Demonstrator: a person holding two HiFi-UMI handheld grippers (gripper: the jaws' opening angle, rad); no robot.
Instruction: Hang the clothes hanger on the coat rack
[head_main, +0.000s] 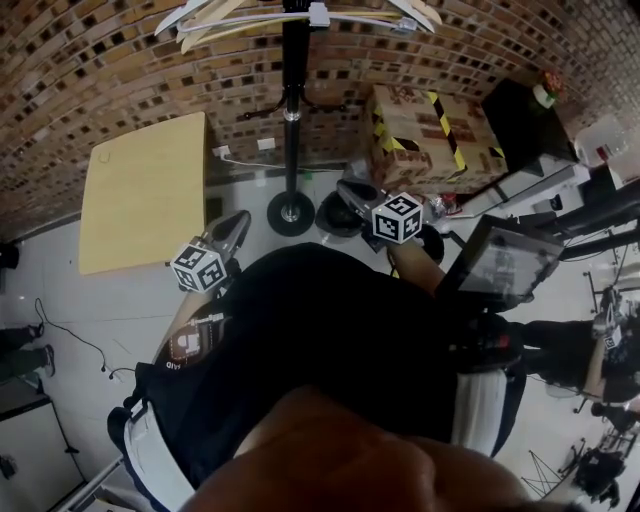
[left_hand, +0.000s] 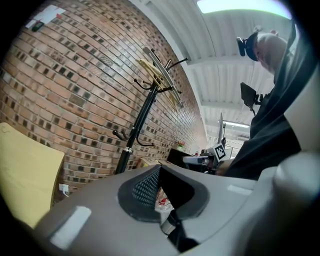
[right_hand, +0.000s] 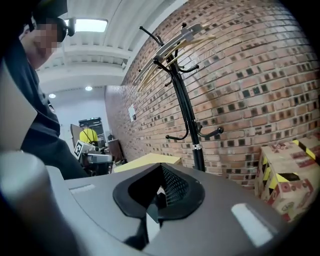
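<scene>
A black coat rack stands by the brick wall, with several pale wooden and white clothes hangers hung across its top. The same rack and hangers show in the left gripper view. In the right gripper view the rack and its hangers show again. My left gripper is held low at my left side, jaws shut and empty. My right gripper is low at my right side, also shut on nothing. Both are well short of the rack.
A yellow table stands left of the rack's round base. A cardboard box with yellow-black tape sits to its right, and a dark screen beside me. A person in yellow is far back.
</scene>
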